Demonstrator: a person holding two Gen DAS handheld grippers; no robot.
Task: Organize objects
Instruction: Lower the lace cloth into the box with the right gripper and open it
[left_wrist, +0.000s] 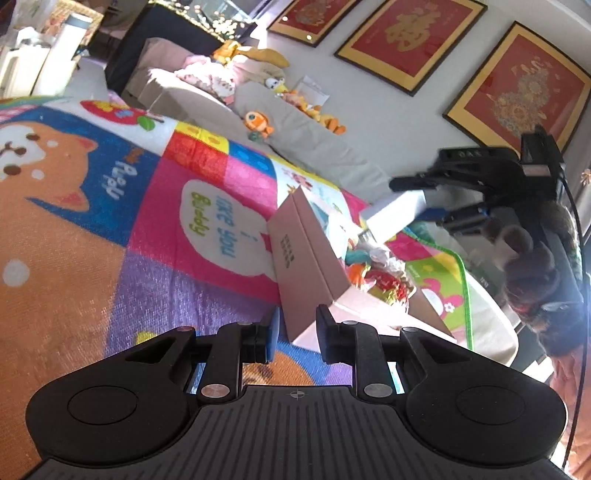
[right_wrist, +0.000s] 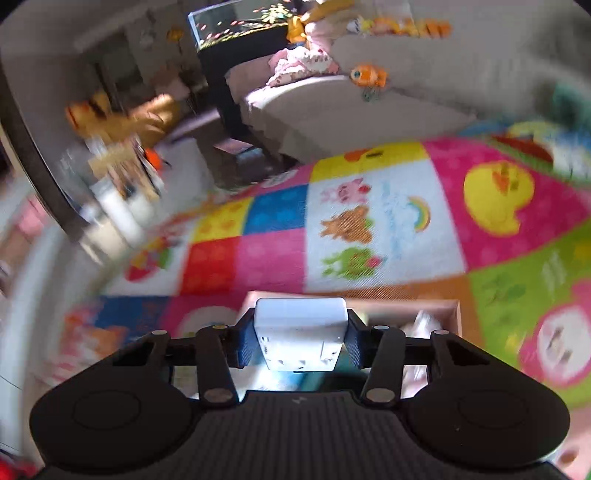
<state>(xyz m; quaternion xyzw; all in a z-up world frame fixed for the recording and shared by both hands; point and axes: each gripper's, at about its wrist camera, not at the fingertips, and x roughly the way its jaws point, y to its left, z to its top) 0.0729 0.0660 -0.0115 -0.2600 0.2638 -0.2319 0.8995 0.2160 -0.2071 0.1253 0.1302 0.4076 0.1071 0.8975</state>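
While left tool (left_wrist: 293, 332) pinches the pink box's (left_wrist: 314, 266) lid edge on the play mat (left_wrist: 110, 221), right tool (right_wrist: 300, 338) grips a white box (right_wrist: 301, 332) btwn its 2 pads, above the pink box.

Home living room, sofa (left_wrist: 303, 122), play mat (left_wrist: 129, 221)

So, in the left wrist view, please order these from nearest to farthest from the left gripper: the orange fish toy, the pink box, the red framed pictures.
From the left gripper:
1. Pink box, its flap between the jaws.
2. Orange fish toy, on the beige sofa beyond the mat.
3. Red framed pictures, on the wall behind.
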